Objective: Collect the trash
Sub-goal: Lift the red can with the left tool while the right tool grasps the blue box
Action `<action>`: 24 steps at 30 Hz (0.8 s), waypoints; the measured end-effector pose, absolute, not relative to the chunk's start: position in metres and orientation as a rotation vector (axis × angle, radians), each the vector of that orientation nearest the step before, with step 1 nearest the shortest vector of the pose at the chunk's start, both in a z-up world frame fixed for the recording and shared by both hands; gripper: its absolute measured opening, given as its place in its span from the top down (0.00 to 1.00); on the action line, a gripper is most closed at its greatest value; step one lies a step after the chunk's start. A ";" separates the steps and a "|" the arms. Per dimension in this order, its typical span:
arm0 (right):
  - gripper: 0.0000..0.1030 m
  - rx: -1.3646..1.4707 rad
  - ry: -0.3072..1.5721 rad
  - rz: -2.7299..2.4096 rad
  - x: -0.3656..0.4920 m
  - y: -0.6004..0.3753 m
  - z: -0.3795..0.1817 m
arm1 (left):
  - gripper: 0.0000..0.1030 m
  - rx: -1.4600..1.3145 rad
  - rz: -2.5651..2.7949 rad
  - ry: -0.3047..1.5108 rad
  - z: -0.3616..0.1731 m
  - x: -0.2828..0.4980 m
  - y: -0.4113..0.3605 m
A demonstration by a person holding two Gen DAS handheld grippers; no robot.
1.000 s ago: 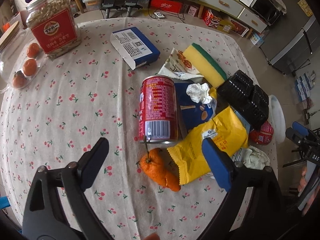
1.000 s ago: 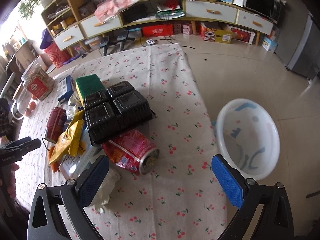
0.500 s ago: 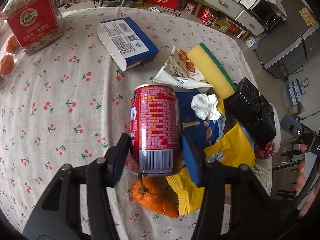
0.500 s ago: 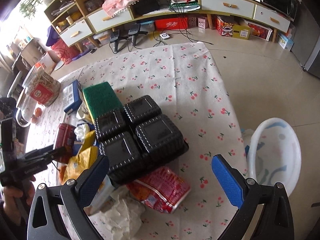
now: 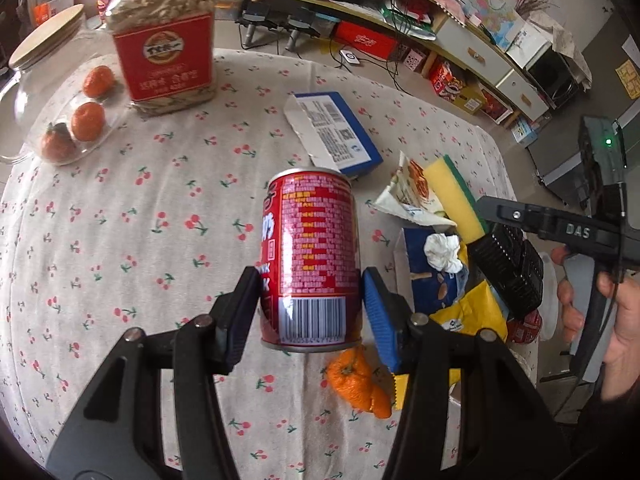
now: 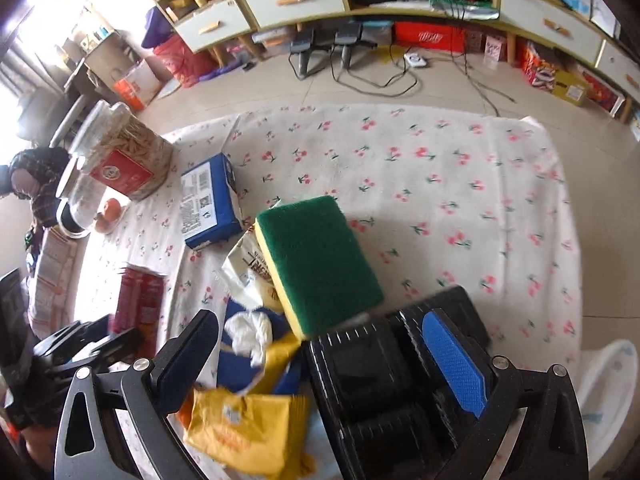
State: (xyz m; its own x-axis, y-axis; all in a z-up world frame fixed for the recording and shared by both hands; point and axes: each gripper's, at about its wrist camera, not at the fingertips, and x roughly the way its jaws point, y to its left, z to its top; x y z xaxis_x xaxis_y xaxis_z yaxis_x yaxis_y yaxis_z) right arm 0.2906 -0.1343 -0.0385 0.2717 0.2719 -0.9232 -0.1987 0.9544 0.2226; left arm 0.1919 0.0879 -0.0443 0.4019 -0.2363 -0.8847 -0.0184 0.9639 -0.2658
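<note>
Above the table [image 5: 120,208], left gripper [image 5: 308,312] jaws clamp the red can [image 5: 312,256]; right gripper [image 6: 320,356] jaws spread wide over the black tray [image 6: 372,380].

The right gripper [image 5: 560,228] carries the white letters "DAS" on its black body in the left wrist view. The red can [image 5: 312,260] shows a white barcode near its lower rim and dense yellow print too small to read, plus part of a word ending in "K" on its left side. The big jar [image 5: 164,40] has a red label with a round emblem and white characters, not legible. The blue box [image 5: 332,136] bears a barcode and a QR code on white
</note>
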 end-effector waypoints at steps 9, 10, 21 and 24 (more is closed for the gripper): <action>0.04 -0.058 1.234 0.340 0.316 -0.074 -0.043 | 0.48 -0.279 -0.063 1.123 -0.037 0.183 0.124; 0.04 -0.078 1.235 0.357 0.318 -0.063 -0.043 | 0.48 -0.283 -0.055 1.117 -0.035 0.181 0.128; 0.23 -0.202 1.234 0.464 0.342 0.028 -0.075 | 0.47 -0.314 -0.017 1.121 -0.035 0.181 0.150; 0.40 -0.215 1.261 0.437 0.343 0.031 -0.087 | 0.47 -0.334 -0.017 1.119 -0.033 0.179 0.156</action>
State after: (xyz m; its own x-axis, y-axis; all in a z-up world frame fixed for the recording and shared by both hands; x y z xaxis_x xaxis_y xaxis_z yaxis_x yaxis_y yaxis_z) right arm 0.3430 0.0310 -0.0875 0.2368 0.1992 -0.9509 -0.4312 0.8986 0.0808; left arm 0.1788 0.1562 -0.0333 0.4416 -0.1801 -0.8789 -0.1530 0.9502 -0.2716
